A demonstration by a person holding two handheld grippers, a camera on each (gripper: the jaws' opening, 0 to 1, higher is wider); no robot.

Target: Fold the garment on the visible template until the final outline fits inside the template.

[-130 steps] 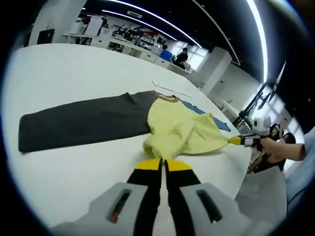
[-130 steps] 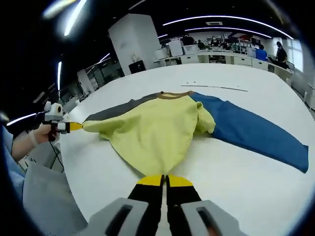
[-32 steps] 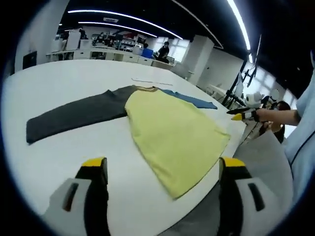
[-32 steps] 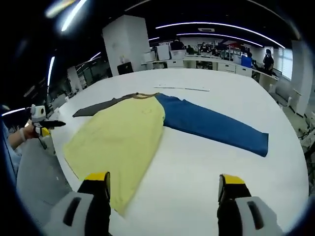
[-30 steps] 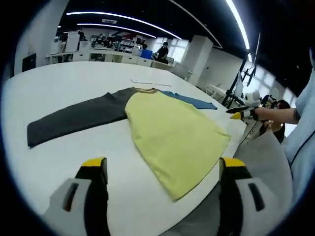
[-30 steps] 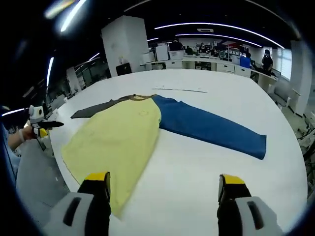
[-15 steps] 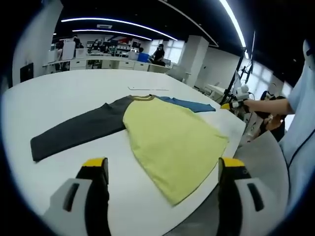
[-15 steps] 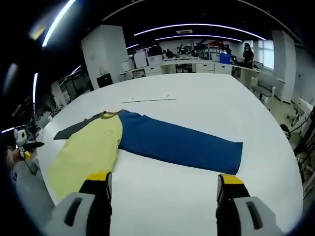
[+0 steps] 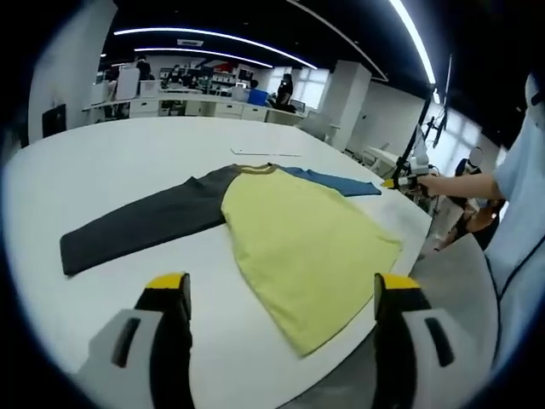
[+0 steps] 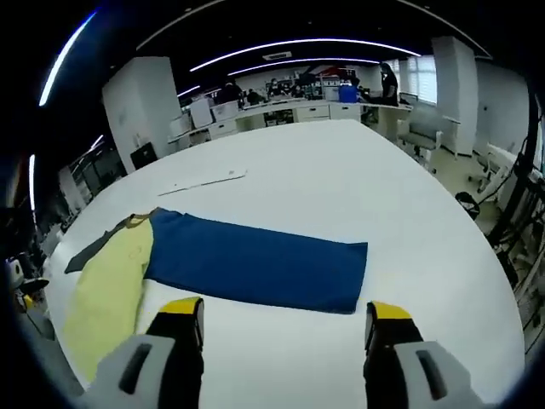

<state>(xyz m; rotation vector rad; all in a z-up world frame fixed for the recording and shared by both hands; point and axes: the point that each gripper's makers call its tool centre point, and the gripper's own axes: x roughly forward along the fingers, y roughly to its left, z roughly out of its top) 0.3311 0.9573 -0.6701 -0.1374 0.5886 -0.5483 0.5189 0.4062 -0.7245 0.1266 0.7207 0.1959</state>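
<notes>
My left gripper [image 9: 277,298] hangs above the near edge of the white worktop [image 9: 119,162], its fingers [image 9: 166,294] spread wide and holding nothing. The long-sleeved shirt [image 9: 298,230] lies flat on the worktop: yellow body toward me, grey sleeve [image 9: 140,226] stretched to one side, blue sleeve [image 9: 336,181] to the other. My right gripper [image 10: 281,328] is likewise spread and empty, just short of the blue sleeve [image 10: 255,264]. Beyond the collar lies a thin white strip [image 10: 203,181]. My right gripper [image 9: 400,181] also shows past the blue sleeve's cuff.
</notes>
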